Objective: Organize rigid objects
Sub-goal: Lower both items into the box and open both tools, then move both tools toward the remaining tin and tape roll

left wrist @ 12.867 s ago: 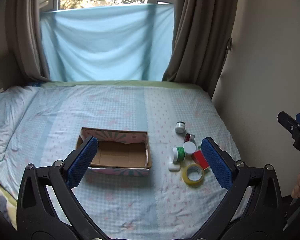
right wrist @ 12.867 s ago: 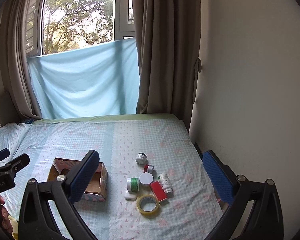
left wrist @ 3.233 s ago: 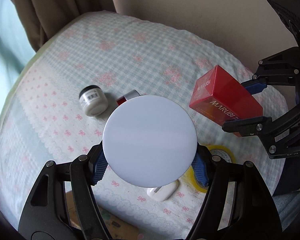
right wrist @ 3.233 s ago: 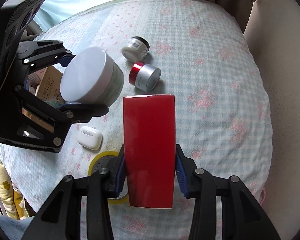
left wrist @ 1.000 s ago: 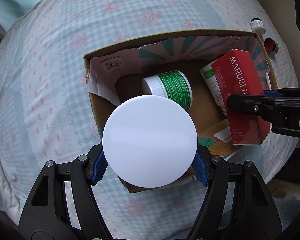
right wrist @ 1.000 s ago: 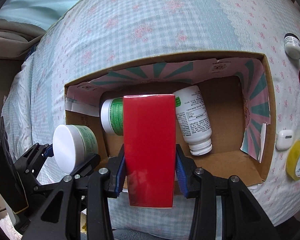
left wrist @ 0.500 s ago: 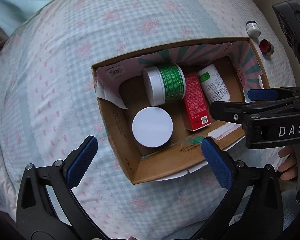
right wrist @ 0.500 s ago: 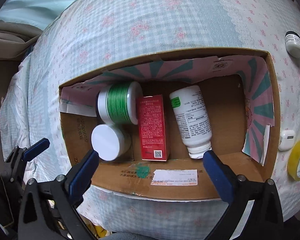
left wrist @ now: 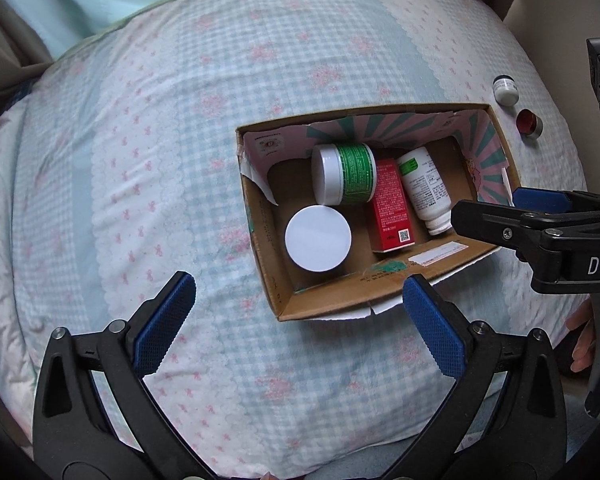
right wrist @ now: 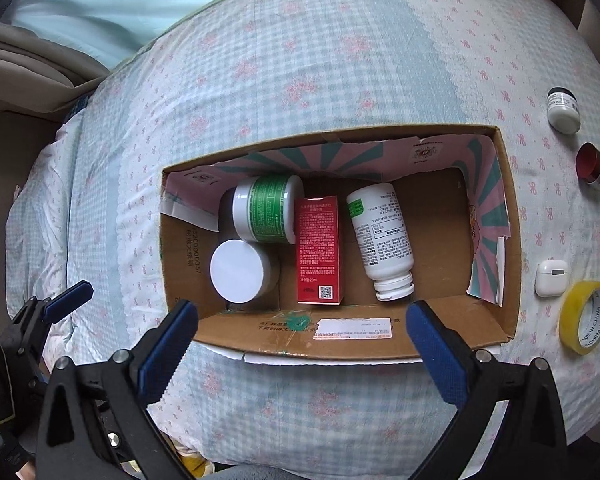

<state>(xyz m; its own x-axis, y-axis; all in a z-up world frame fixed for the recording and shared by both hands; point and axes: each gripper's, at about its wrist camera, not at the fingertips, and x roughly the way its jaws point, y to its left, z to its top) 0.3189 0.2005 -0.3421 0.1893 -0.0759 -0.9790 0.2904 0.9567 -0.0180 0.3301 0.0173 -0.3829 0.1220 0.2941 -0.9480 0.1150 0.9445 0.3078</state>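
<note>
Both tongs (left wrist: pixel 296 324) (right wrist: pixel 302 344) wide open, empty | only right view: earbud case (right wrist: pixel 551 278), tape roll (right wrist: pixel 585 322)

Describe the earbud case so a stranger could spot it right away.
Find the cardboard box on the bed; four small things lie on the sheet to its right. The earbud case is the white rounded one just outside the box wall, next to the yellow tape roll. It alone is neither a jar nor a ring.

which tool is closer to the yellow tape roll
Right. The right tool hovers open over the cardboard box's near wall, with the yellow tape roll on the bed just right of it. The left tool, also open, sits off the box's opposite, left end.
</note>
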